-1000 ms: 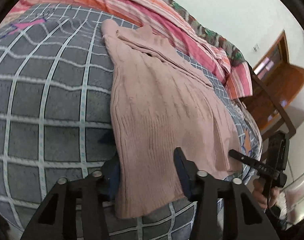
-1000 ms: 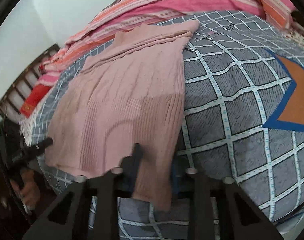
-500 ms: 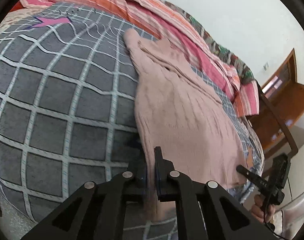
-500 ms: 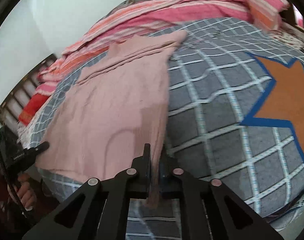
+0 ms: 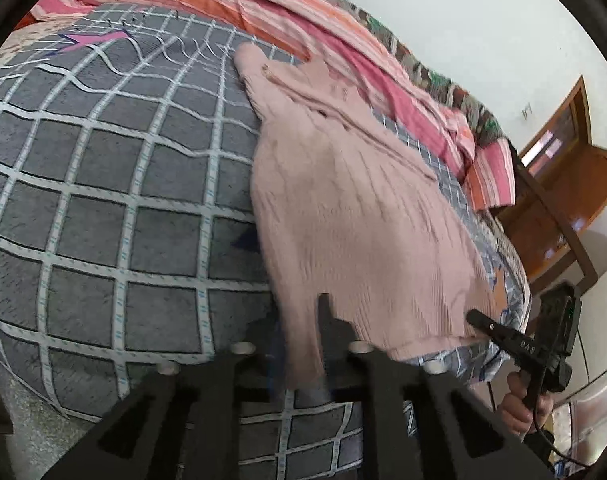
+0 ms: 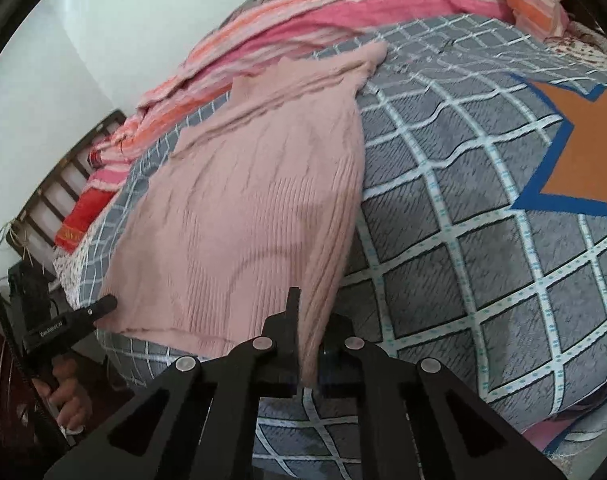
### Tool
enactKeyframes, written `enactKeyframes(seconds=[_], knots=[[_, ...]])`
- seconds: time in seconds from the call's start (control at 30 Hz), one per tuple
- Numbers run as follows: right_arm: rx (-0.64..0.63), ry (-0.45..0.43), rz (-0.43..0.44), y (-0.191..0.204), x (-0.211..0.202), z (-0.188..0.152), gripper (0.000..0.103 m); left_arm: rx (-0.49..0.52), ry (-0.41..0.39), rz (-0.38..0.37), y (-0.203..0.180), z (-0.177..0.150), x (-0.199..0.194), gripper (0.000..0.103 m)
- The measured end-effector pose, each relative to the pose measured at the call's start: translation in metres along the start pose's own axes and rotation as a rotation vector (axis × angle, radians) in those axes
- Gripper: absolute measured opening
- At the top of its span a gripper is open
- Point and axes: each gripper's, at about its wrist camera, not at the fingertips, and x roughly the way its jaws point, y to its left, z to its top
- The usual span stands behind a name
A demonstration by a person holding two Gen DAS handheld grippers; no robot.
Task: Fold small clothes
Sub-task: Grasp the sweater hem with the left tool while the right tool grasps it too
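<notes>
A pink ribbed knit sweater [image 5: 355,216] lies lengthwise on a grey checked blanket [image 5: 103,208], its neck at the far end. My left gripper [image 5: 303,340] is shut on the sweater's near left hem corner. My right gripper [image 6: 309,340] is shut on the near right hem corner of the sweater [image 6: 255,216]. Both corners are lifted slightly off the blanket [image 6: 463,240]. Each gripper shows in the other's view, the right gripper [image 5: 479,318] at the hem's far corner and the left gripper [image 6: 103,306] likewise.
Striped pink and orange bedding [image 5: 263,4] is piled at the head of the bed. A wooden door [image 5: 563,184] stands at the right. A wooden headboard [image 6: 55,184] and a red item [image 6: 83,216] are at the left. An orange star [image 6: 583,152] is printed on the blanket.
Both grippers closed on the sweater's hem corners, from open a second ago. They have since lifted the near hem a little and pulled back toward the bed's edge.
</notes>
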Motion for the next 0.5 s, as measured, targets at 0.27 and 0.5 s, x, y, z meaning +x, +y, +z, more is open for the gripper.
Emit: enactKeyframes(seconds=[0.27, 0.5], knots=[[-0.063, -0.026, -0.062, 0.0085, -0.001, -0.005, 0.006, -0.004, -0.054, 0.021, -0.0001, 0.0013, -0.0067, 0.008], [-0.057, -0.039, -0.061, 0.0055, -0.0061, -0.0085, 0.006, -0.003, -0.02, 0.022, 0.0, -0.0011, -0.0028, 0.008]])
